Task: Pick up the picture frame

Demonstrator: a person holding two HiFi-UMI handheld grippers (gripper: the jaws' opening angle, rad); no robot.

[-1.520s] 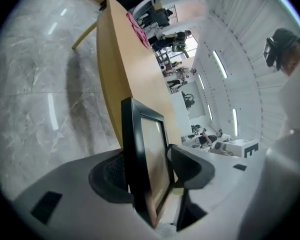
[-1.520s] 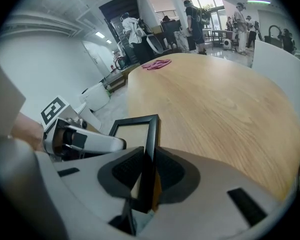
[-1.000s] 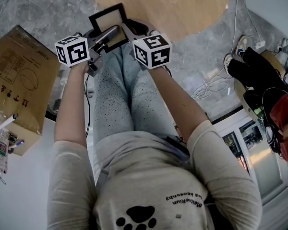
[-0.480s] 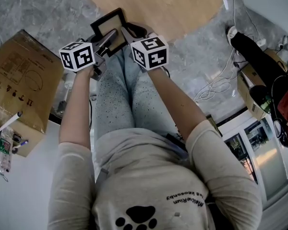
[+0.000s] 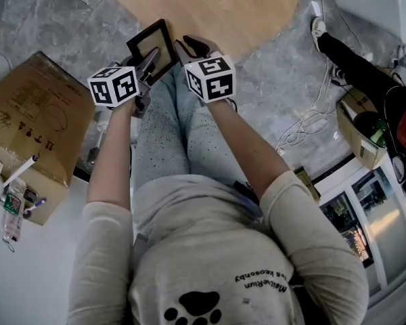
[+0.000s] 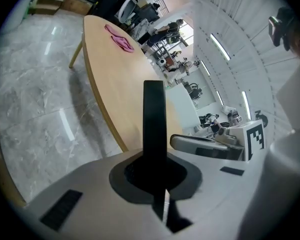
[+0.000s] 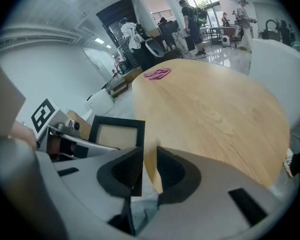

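Just short of the desk's (image 5: 210, 5) near curved edge, above the person's knees (image 5: 169, 114), the frame (image 5: 152, 46) is held in the air, clear of the desktop. The left gripper (image 6: 154, 173) has its jaws pinched tight on the frame's black border, which rises edge-on between them with the desk behind it. The right gripper (image 7: 149, 159), on the frame's other side, stands with its jaws apart and has just been opening. The frame's side edge sits in the gap close to one pad, and the other pad is clear of it, with desk wood showing through.

Left of the desk, a cardboard box (image 5: 27, 120) lies on the floor (image 5: 47, 19) with a printed face up; what it holds cannot be seen. At the desk's far end lies a pink cloth (image 7: 157, 74), and the rest of the top is bare wood. Between the desk and the box runs open grey marble floor. Right of the desk, white cables (image 5: 304, 124) trail over the floor.
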